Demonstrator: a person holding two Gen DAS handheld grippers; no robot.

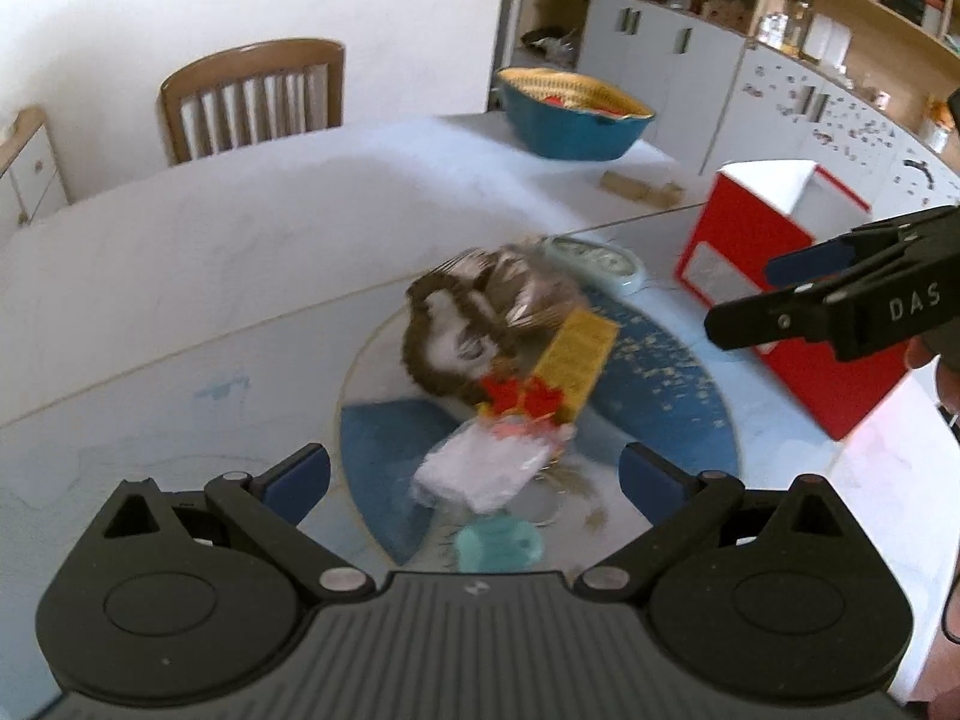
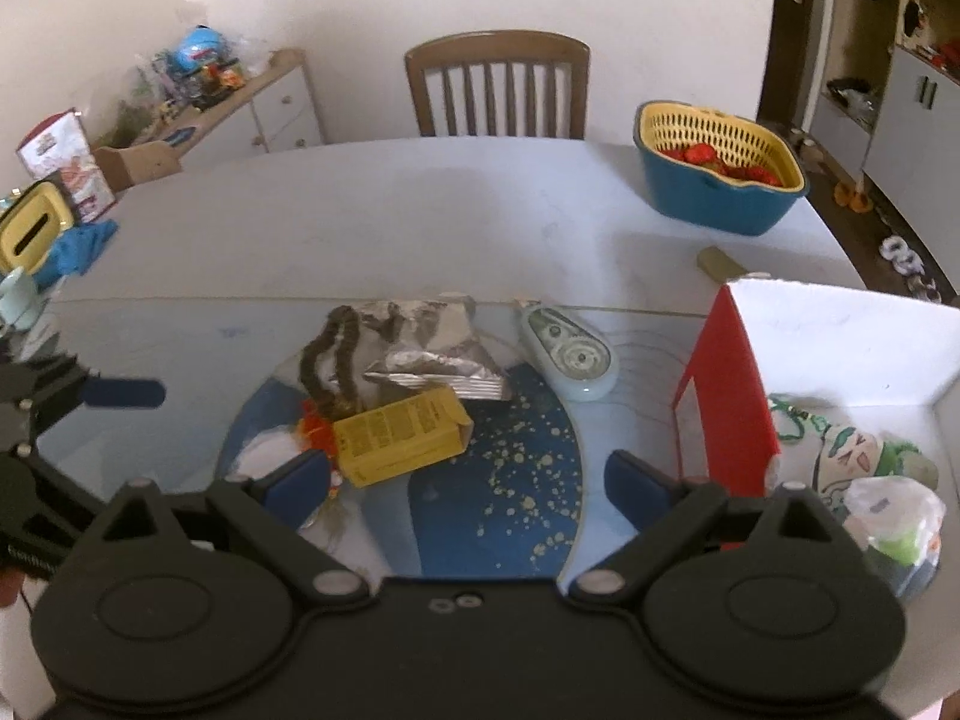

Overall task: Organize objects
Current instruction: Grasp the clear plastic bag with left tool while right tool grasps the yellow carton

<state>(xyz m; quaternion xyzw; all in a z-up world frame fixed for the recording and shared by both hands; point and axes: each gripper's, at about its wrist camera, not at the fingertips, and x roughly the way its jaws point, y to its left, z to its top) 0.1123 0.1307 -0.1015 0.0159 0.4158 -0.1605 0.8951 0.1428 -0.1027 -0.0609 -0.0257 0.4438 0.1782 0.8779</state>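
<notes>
Currently: left gripper (image 1: pixel 474 474) and right gripper (image 2: pixel 465 480) both spread wide, holding nothing; yellow carton (image 2: pixel 401 435) flat on blue plate (image 2: pixel 510 510), at 11 o'clock from right gripper, red box (image 2: pixel 729 408) at 2 o'clock; probably light, stiff, crushable, best pinched across narrow sides.

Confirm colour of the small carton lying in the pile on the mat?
Yellow, with dark print on its face: the small carton shows best in the right wrist view.

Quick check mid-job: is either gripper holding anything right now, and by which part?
Nothing is held. The left gripper is open above the pile, over the white packet; the right gripper is open near the yellow box, gripping nothing.
</notes>
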